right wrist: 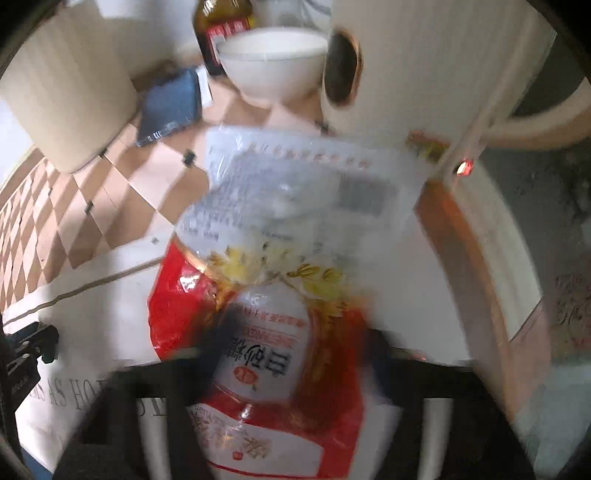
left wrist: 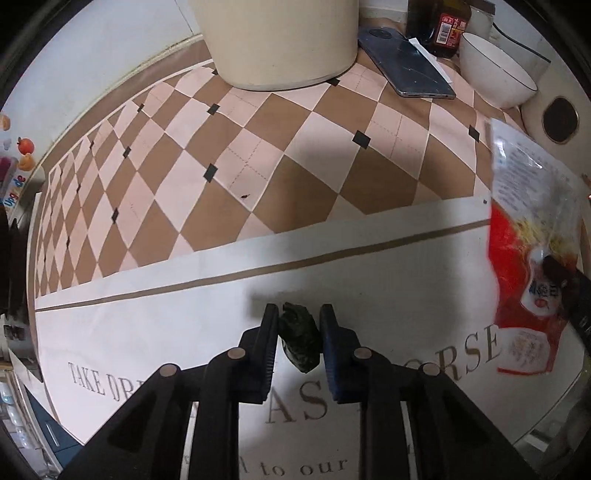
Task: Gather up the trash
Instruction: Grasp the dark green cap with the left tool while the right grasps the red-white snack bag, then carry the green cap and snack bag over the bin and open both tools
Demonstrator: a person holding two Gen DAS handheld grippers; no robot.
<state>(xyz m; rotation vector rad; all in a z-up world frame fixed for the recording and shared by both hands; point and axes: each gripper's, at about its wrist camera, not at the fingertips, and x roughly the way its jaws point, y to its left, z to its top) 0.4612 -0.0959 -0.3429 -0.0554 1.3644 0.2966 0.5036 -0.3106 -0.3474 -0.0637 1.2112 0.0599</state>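
Left wrist view: the left gripper (left wrist: 298, 317) reaches forward over a table (left wrist: 147, 332) covered by a cloth, white with grey lettering near the camera and a brown and pink diamond pattern farther away. Its two black fingers (left wrist: 267, 343) are closed on a small dark green crumpled scrap (left wrist: 300, 341), which sits pinched between them just above the cloth. At the right edge, a red and clear plastic bag (left wrist: 532, 236) with printed text hangs in the air, with a dark finger of the right gripper (left wrist: 565, 277) gripping its red part. At the far side of the table stand a cream bin (left wrist: 280, 40), a dark phone (left wrist: 406, 64) lying flat with a white strip of paper on it, a dark sauce bottle (left wrist: 443, 26) with a red label, and a white bowl (left wrist: 495, 70) with a thin dark rim. Right of the bowl is a white appliance (left wrist: 543, 118) with a dark oval window. Right wrist view: the picture is blurred. The bag (right wrist: 280, 258) fills the middle, its clear printed top tilted away from the camera and its red and white bottom close to the lens, between the right gripper's (right wrist: 291, 354) dark fingers (right wrist: 218, 343). They appear pressed onto the bag, though blur hides the tips. Behind the bag are the bin (right wrist: 70, 85), the phone (right wrist: 170, 107), the bottle (right wrist: 221, 33), the bowl (right wrist: 273, 62) and the appliance (right wrist: 424, 74). The left gripper (right wrist: 29, 347) shows at the left edge, low over the cloth.
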